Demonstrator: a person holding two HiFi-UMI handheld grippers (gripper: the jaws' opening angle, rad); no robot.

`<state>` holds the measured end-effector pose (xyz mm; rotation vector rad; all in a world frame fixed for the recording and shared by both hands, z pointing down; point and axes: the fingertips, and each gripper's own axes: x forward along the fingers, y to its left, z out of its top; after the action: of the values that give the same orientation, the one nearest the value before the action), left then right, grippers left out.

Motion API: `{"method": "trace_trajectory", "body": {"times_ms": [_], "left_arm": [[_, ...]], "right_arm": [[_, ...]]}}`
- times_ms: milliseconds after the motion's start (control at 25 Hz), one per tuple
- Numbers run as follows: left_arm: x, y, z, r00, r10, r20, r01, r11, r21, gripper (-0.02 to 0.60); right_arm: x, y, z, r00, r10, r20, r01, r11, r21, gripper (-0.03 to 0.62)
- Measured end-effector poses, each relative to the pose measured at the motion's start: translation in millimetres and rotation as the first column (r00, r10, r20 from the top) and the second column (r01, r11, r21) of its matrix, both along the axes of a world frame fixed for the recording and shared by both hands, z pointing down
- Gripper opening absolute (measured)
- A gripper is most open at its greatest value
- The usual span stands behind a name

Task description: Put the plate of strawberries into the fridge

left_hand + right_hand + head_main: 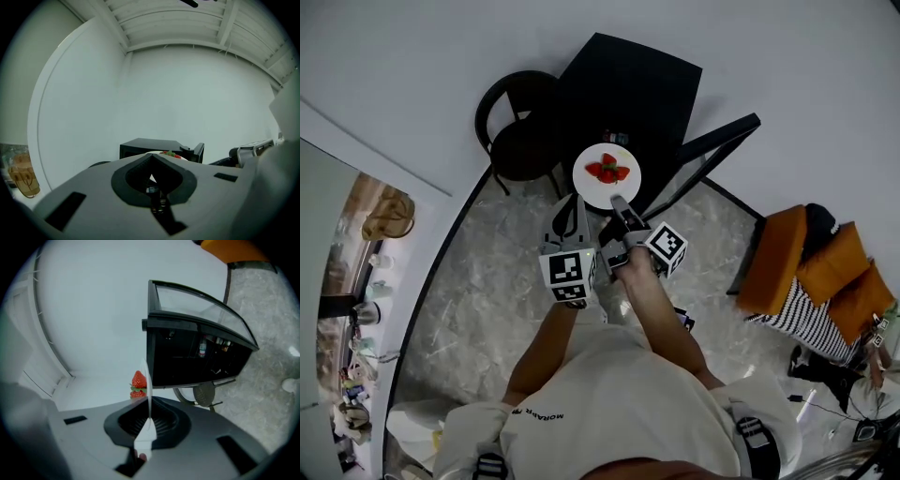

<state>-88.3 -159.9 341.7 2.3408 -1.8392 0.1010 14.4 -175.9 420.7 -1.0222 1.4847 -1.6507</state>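
Fingers of the right gripper were clamped on the near rim of the plate, which showed edge-on as a thin white line between them in the right gripper view. The left gripper had its fingers pressed together at the tips, right at the plate's near-left rim; whether they touched the rim could not be told.

Surroundings: the plate hung above the marble floor, just in front of the black fridge. The fridge's glass door stood swung open to the right in the head view. A black round-backed chair stood close against the fridge's left side, beside the plate's position. Small bottles stood inside the fridge. Orange cushions lay well apart at the right. A white wall ran behind the fridge.

Orientation: the plate was round, so it had no long axis. It was held level, face up, with its far rim toward the fridge opening.

Count: one plate, one fridge, one chair, two grippers. The strawberries formed one small red cluster with green tops at the plate's centre. At least three could be seen, but the exact number was unclear.
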Motion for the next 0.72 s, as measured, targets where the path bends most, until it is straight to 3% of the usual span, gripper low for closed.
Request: {"method": "trace_trajectory", "body": {"times_ms": [480,720], "left_arm": [[-12.3,-47.3,26.1,1.000,0.019,-0.003,-0.020,0.999,-0.033,0.000],[-5.9,-56.9,40.7,1.000,0.009,0.023,-0.008,1.000,-0.012,0.000]], "right_arm": [[-8.8,-38.2,29.1,0.999,0.037,-0.008,-0.037,0.999,-0.023,0.020],[0.2,-54.2,45.9,0.999,0.029,-0.040,-0.030,0.999,-0.039,0.020]]}}
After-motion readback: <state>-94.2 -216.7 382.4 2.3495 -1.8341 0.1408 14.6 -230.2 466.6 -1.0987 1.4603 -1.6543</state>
